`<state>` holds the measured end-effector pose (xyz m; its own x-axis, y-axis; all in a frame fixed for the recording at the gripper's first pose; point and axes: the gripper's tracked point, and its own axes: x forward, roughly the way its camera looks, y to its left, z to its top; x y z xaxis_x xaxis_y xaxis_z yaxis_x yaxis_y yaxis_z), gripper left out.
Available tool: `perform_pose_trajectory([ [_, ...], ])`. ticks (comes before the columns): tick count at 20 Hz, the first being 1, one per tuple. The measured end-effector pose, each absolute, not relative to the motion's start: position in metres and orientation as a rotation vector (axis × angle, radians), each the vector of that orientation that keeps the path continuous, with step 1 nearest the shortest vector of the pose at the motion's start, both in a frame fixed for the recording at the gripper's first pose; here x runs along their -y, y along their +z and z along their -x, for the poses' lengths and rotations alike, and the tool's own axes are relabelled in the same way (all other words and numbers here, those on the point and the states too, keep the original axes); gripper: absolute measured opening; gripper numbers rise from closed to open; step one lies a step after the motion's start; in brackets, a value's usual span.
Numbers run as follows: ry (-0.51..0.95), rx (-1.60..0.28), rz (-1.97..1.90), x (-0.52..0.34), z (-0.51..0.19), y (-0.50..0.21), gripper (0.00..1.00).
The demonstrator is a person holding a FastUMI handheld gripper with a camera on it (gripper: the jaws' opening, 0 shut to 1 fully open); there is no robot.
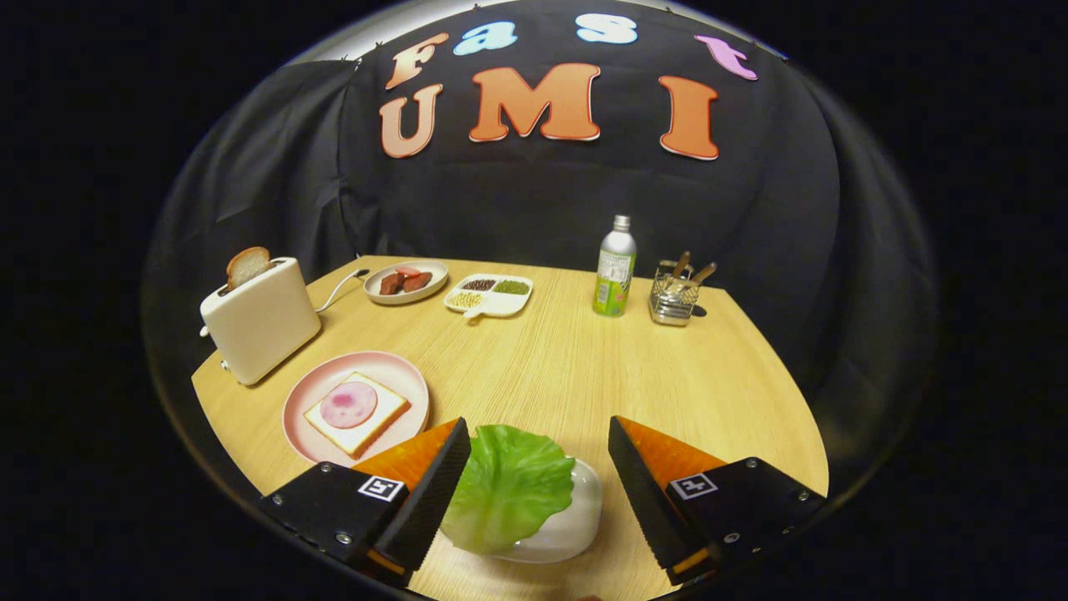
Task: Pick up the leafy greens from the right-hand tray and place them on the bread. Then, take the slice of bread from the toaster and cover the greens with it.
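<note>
Ahead, pale wood table (584,376); gripper (538,476) wide over greens (509,492)

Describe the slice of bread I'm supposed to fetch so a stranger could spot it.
Find the white toaster at the table's far left, well beyond the open gripper. The slice pokes from its slot; unlike the bread on the pink plate, it stands upright and bare.
</note>
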<state>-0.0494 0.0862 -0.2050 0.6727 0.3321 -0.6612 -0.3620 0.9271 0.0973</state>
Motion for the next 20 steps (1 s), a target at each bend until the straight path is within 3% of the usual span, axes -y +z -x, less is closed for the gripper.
perform_pose_trajectory([
  [10, 0.378, -1.018, 0.044, -0.100, 0.073, -0.273, 1.00],
  [14, 0.370, -1.051, 0.076, -0.101, 0.075, -0.281, 0.98],
  [20, 0.338, -1.089, 0.085, -0.104, 0.080, -0.290, 0.83],
])
